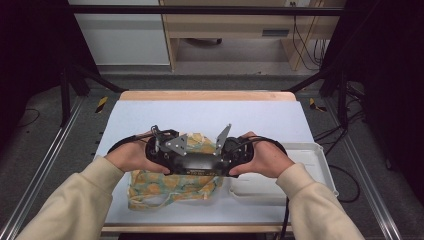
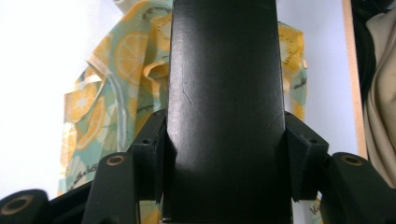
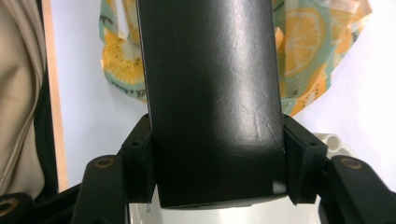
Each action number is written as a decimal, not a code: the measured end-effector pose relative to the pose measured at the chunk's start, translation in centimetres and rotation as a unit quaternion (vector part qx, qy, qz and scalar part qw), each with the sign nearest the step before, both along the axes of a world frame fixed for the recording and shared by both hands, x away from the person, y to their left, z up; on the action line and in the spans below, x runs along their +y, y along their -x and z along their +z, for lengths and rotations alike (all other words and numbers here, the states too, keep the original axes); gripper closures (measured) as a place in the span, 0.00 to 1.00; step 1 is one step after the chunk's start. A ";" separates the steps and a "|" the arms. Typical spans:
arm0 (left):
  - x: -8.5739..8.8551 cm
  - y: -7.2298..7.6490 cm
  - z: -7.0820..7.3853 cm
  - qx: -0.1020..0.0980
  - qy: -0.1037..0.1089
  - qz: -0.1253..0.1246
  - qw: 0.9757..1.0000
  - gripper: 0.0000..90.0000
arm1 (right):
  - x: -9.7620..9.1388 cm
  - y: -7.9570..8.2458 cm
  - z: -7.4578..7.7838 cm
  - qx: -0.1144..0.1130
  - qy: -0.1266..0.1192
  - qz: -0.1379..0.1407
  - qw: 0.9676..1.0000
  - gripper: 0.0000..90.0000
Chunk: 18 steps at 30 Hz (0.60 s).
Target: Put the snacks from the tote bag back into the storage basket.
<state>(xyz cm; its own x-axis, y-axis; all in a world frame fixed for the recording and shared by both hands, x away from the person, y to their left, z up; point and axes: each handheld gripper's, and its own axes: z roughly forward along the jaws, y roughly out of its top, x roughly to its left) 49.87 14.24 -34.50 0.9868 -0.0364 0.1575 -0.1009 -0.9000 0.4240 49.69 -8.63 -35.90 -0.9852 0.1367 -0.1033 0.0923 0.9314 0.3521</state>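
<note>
Left gripper and right gripper each clamped on one end of black box, above lemon-print cloth near bench front edge

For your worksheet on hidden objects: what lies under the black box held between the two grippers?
Under the black box lies a lemon-print cloth on the white table cover. The left gripper and right gripper clamp its ends. The cloth's middle is covered by the box.

Both forearms entered from the bottom corners of the high view and met at centre. The left gripper and right gripper pointed at each other — each clamped one end of a black box.
</note>
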 end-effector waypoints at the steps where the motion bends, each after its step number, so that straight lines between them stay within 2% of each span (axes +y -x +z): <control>1: 0.0 0.0 0.0 -0.001 0.000 0.000 1.000 0.47 | 0.0 0.1 0.0 0.003 0.003 -0.001 1.000 0.46; 3: 0.1 0.0 0.1 -0.002 0.008 0.010 1.000 0.44 | -0.1 0.2 0.0 -0.002 -0.001 0.002 1.000 0.46; 6: 0.4 0.0 0.3 -0.003 0.022 0.029 0.999 0.32 | -0.6 0.1 0.1 -0.005 -0.007 0.003 1.000 0.47; 10: 1.5 0.1 0.5 -0.001 0.037 0.052 0.998 0.20 | -2.2 0.1 0.2 -0.003 -0.016 -0.008 1.000 0.47; 18: 3.5 -0.1 -0.3 0.005 0.032 0.080 0.996 0.15 | -6.4 -0.4 -0.3 0.002 -0.021 -0.023 0.999 0.47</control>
<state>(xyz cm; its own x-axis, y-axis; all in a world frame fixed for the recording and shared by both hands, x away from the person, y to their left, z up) 49.94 17.78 -34.78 0.9807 0.1317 0.1448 0.0466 -0.8758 0.4805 50.05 -15.01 -36.23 -0.9781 0.1866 -0.0924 0.1368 0.9103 0.3908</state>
